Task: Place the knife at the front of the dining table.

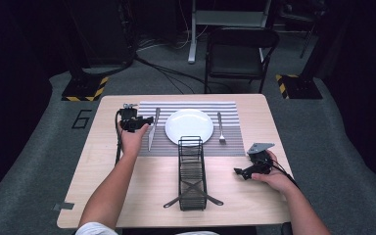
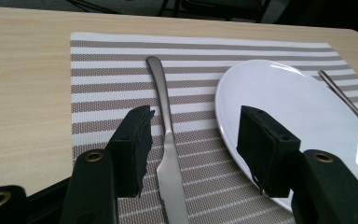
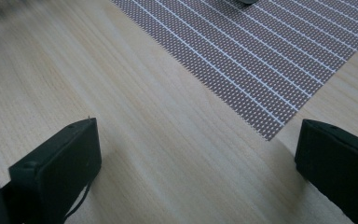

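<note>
A silver knife point(image 1: 152, 128) lies on the striped placemat point(image 1: 235, 112), left of a white plate point(image 1: 189, 126). A fork point(image 1: 221, 128) lies on the mat right of the plate. My left gripper point(image 1: 148, 120) hovers just above the knife's far half, jaws open. In the left gripper view the knife point(image 2: 164, 107) lies flat on the mat point(image 2: 107, 70) below the gap of the gripper point(image 2: 193, 135), untouched, with the plate point(image 2: 298, 102) beside the right jaw. My right gripper point(image 1: 240, 172) rests low over bare wood near the mat's corner point(image 3: 261, 60), open and holding nothing point(image 3: 198, 154).
A black wire rack point(image 1: 192, 171) stands in the middle of the wooden table point(image 1: 103, 161), reaching from the plate toward the near edge; two grey handles cross at its near end. A black folding chair point(image 1: 240, 54) stands beyond the table.
</note>
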{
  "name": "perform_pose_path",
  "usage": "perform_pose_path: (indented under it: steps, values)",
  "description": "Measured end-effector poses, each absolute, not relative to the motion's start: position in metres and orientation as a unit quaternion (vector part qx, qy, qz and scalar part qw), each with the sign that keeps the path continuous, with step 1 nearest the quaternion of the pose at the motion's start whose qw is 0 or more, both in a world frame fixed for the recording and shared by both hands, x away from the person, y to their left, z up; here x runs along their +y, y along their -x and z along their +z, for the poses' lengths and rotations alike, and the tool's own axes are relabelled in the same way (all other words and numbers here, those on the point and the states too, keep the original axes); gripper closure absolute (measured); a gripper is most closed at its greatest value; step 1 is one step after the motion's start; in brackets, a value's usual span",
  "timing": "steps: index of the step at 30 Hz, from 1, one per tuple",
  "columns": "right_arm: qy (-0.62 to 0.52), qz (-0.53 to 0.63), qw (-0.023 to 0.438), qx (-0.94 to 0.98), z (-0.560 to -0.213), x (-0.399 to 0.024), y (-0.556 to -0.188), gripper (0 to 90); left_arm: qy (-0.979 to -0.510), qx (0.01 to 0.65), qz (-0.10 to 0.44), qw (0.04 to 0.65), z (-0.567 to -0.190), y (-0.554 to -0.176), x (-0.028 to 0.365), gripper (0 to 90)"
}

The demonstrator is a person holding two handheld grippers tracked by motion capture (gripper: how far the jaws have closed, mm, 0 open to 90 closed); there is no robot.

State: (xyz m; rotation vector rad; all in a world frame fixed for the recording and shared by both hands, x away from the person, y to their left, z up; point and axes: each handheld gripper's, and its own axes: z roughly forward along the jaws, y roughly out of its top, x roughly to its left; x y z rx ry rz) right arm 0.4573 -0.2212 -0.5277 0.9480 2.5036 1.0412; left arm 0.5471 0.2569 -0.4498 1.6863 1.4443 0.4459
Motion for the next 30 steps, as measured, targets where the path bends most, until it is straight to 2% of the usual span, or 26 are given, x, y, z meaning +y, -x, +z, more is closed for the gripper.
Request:
perform_pose_path:
  steps: [13, 22, 30]
  values:
    - [-0.328, 0.359, 0.135, 0.863, -0.528, -0.221, -0.457, 0.0, -0.715, 0.531, 0.178, 0.419, -0.449, -0.499, 0.262, 42.4]
    - [-0.327, 0.359, 0.135, 0.864, -0.528, -0.221, -0.457, 0.0, -0.72, 0.532, 0.16, 0.416, -0.47, -0.472, 0.27, 39.7]
    - [-0.331, 0.358, 0.137, 0.862, -0.528, -0.221, -0.456, 0.0, -0.737, 0.535, 0.147, 0.386, -0.496, -0.452, 0.283, 37.3]
